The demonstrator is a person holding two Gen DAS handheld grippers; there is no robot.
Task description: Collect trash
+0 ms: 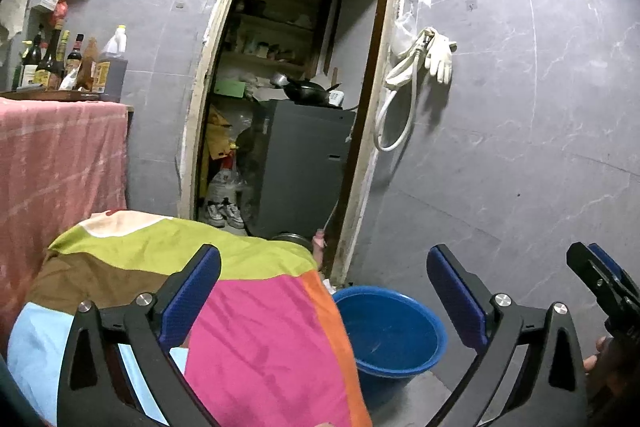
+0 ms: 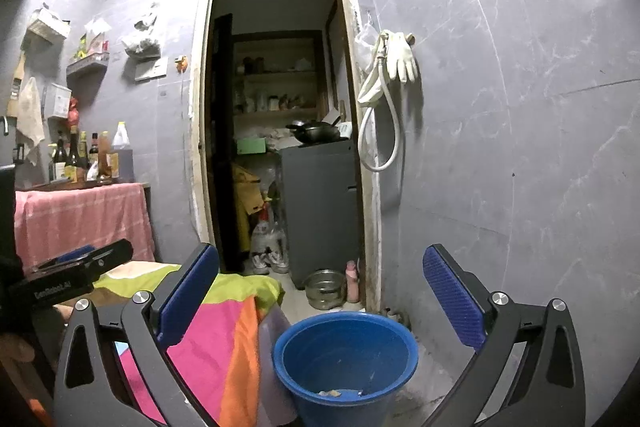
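A blue plastic bucket (image 1: 390, 333) stands on the floor by the doorway; in the right wrist view the bucket (image 2: 346, 355) holds a few scraps at its bottom. My left gripper (image 1: 324, 295) is open and empty, above a table draped in a multicoloured cloth (image 1: 248, 311), left of the bucket. My right gripper (image 2: 320, 297) is open and empty, held above and just behind the bucket. The right gripper also shows at the right edge of the left wrist view (image 1: 604, 279). The left gripper shows at the left of the right wrist view (image 2: 76, 263).
A pink-draped counter (image 1: 60, 163) carries several bottles (image 1: 72, 63). An open doorway (image 2: 280, 115) leads to a storeroom with a grey cabinet (image 2: 324, 211). A metal bowl (image 2: 325, 289) sits on the floor. A hose and gloves (image 2: 394, 67) hang on the grey tiled wall.
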